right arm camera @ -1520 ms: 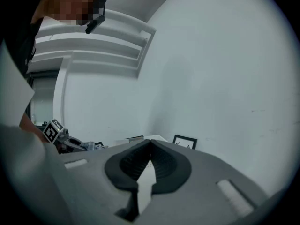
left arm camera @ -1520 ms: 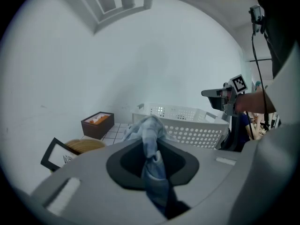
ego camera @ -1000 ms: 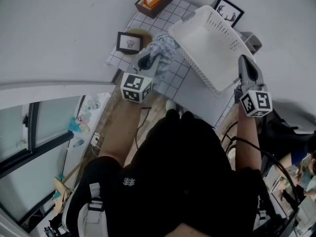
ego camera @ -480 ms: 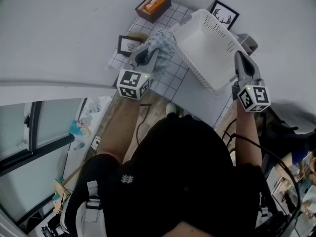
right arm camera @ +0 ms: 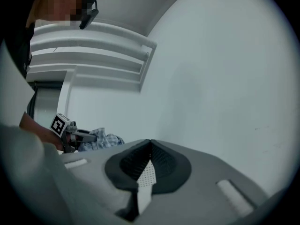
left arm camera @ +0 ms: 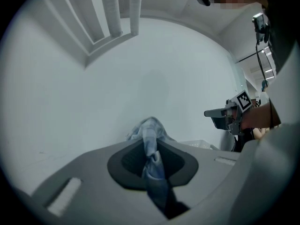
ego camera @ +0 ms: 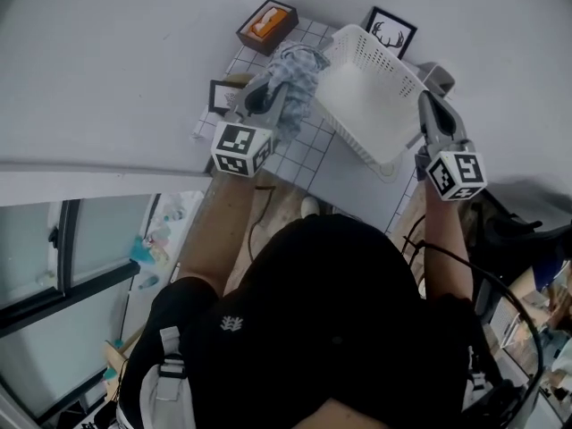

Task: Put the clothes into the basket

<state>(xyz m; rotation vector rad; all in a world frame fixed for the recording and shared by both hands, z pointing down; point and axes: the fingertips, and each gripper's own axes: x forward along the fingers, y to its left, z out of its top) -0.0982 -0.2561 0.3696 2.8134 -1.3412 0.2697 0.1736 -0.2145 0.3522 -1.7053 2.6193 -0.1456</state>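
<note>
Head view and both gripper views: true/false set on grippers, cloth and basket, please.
1. The left gripper is shut on the blue plaid cloth. True.
2. The right gripper is open and empty. False: it is shut on the white basket's perforated wall.
3. The cloth lies inside the basket. False: it hangs from the left gripper, beside the basket's rim; the basket looks empty.
4. A brown box with an orange top stands on the gridded table. True.
</note>
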